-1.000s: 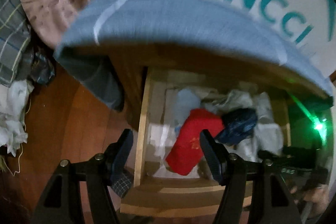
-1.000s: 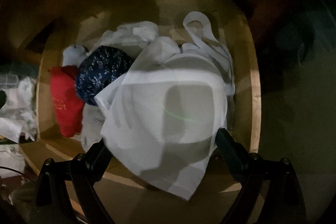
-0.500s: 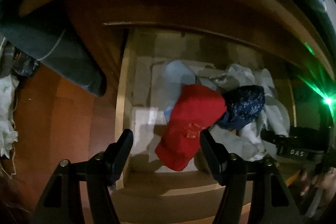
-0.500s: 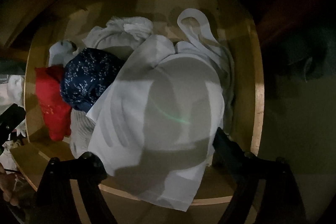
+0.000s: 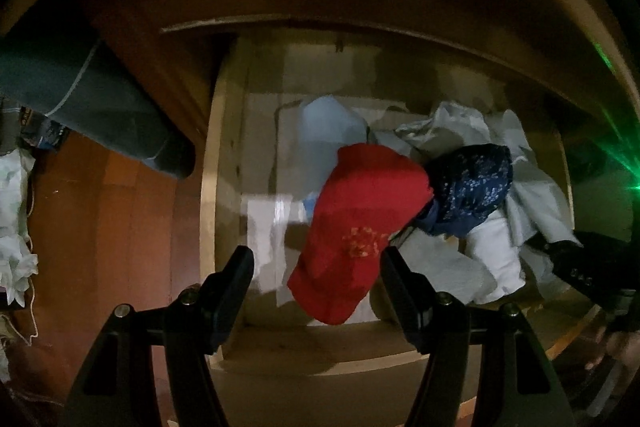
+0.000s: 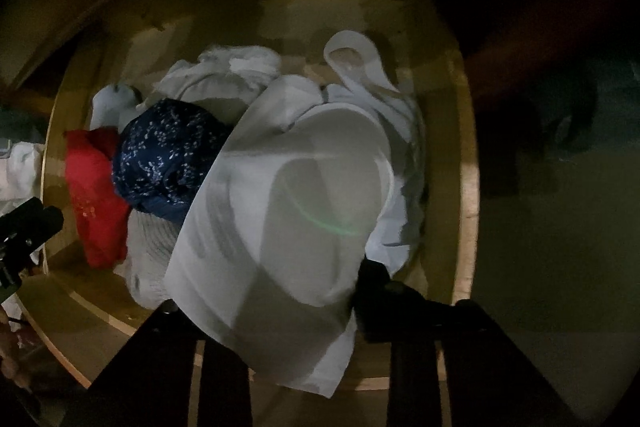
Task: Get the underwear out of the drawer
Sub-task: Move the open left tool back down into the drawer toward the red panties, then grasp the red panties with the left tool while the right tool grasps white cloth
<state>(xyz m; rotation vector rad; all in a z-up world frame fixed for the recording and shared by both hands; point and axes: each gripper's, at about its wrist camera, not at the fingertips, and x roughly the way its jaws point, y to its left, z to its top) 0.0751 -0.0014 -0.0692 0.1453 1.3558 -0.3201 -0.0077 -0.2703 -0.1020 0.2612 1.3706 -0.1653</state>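
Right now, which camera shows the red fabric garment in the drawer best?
The left wrist view: the red fabric garment lies central and unobstructed. The right wrist view shows only its edge, partly behind the dark blue patterned garment.

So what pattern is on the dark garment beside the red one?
Navy garment with small white floral specks, clearest in the right wrist view.

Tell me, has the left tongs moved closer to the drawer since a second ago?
Yes. The left tongs have dropped toward the drawer, which now fills its view; the red underwear looms larger.

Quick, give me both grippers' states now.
Left gripper: open, empty, above the red garment.
Right gripper: jaws closing on the white garment between them; firm grip cannot be told.
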